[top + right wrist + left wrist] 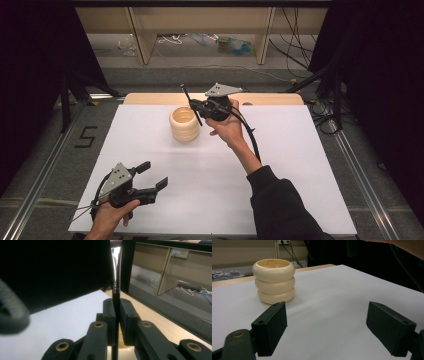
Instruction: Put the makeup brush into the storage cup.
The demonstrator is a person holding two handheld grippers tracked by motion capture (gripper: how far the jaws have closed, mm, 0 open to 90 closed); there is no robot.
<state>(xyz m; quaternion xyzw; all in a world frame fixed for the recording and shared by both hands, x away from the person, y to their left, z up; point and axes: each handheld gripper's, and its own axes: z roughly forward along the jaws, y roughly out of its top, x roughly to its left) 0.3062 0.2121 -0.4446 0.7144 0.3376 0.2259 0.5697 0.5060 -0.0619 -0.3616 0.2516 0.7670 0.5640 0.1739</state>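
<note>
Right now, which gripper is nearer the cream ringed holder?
Right. The right gripper, clamping a brush, is beside the cream ringed holder; the left gripper is open near the table's front edge.

— Anything readable from where you stand?
— One mark: a black "5" [86,136] on the grey floor [45,150], off to the left of my left gripper [150,176], beyond the table's edge.

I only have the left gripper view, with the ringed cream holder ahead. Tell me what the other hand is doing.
Observer: The right gripper hangs just beside the cream holder, its jaws shut on a thin brush.
Operator: Report which way the brush points.
Observer: Bristle end up; the handle runs down between the jaws.
Operator: Say what is inside the holder.
Observer: In the high view it looks empty, though its bottom is hard to see.
</note>
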